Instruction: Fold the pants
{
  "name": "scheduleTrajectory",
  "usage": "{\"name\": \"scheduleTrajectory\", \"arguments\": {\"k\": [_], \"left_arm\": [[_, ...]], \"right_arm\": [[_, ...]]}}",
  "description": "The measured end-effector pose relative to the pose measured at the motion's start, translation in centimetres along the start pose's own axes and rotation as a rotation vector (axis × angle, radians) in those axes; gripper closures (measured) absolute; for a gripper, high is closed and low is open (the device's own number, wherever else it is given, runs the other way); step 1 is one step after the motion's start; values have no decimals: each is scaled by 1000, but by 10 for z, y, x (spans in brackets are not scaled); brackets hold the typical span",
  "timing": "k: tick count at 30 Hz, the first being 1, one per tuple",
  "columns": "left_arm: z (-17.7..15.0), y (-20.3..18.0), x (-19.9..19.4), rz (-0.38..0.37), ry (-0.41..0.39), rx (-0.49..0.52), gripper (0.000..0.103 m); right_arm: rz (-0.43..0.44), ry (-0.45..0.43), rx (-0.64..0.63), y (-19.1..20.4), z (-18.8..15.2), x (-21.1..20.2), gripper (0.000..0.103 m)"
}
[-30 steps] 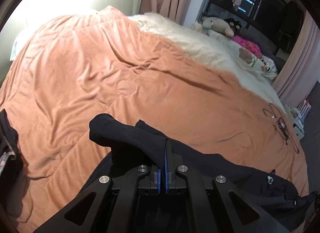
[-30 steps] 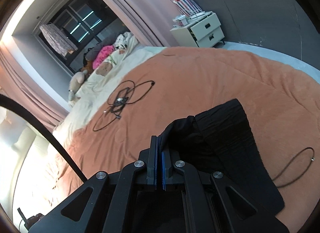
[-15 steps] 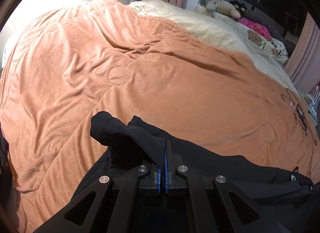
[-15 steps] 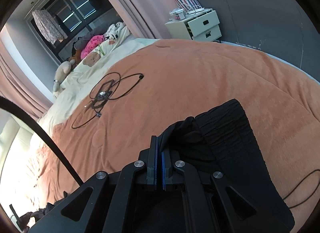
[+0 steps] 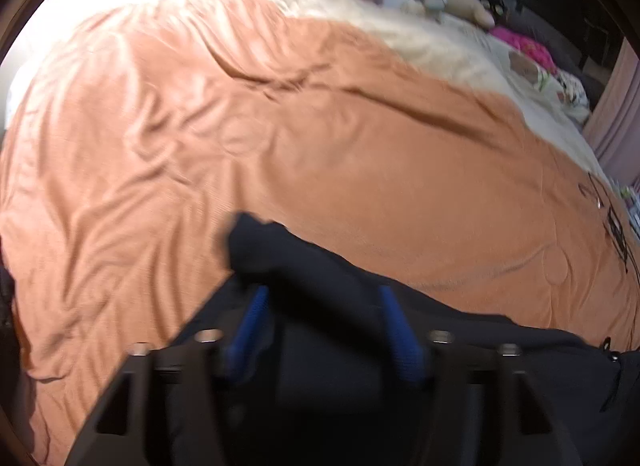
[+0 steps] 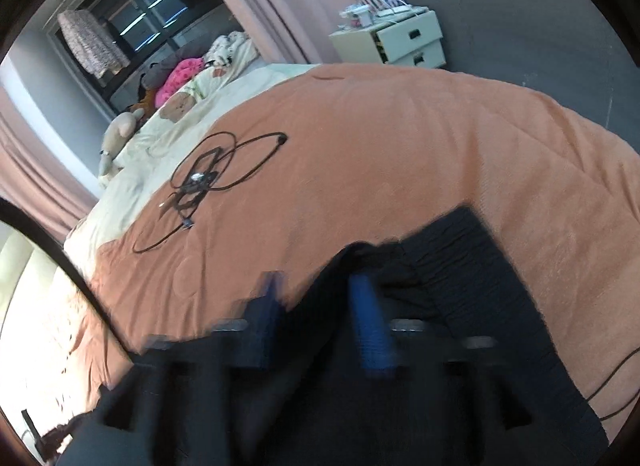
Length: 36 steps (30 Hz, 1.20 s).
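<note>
Both grippers are letting go at once. Half a second back each pair of blue pads was pinched shut on black cloth; now the left gripper [image 5: 324, 326] has its jaws opening, pads well apart, and the right gripper [image 6: 320, 318] is doing the same. Cloth sits between the pads on both sides, but nothing presses on it, so neither hand is holding anything.

The pants [image 5: 320, 278] lie on the orange blanket [image 5: 280, 125] at the near edge of the bed. In the left view a rounded folded end pokes out just past the fingertips, and the rest runs off to the right along the near edge. In the right view the ribbed waistband [image 6: 472, 266] lies flat on the blanket, just right of the right pad.

Read: one fold has just been laid and released. The doubled end in the left view fits that, though blur makes edge alignment impossible to judge. Both frames are smeared around the fingers, so the hands are likely on the move.

Next call, judged from this: back the pads clear without dragging the top layer, then regrip for a second fold.

Other stuff on the bed: a black cable [image 6: 224, 173] looped further out on the blanket, well clear of the pants. Another thin cord [image 6: 616, 386] lies at the near right, close to the waistband side; it could snag.
</note>
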State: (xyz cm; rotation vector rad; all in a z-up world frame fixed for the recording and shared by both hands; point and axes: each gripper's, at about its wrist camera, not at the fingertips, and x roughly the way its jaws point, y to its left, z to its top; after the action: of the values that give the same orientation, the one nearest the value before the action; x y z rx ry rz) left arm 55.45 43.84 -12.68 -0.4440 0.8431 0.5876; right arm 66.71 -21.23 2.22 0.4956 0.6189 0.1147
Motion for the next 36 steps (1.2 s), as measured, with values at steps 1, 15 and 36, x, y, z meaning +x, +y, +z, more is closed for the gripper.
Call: {"name": "scheduleTrajectory", "arguments": {"k": [1, 15, 36], "left_arm": [[-1, 4, -7, -1, -17, -5, 32], [-36, 53, -88, -47, -46, 1, 32], [-116, 84, -75, -142, 124, -76, 48]], "right_arm": [[5, -27, -13, -2, 1, -8, 27], [56, 1, -111, -28, -34, -91, 25], [69, 67, -120, -70, -83, -147, 25]]}}
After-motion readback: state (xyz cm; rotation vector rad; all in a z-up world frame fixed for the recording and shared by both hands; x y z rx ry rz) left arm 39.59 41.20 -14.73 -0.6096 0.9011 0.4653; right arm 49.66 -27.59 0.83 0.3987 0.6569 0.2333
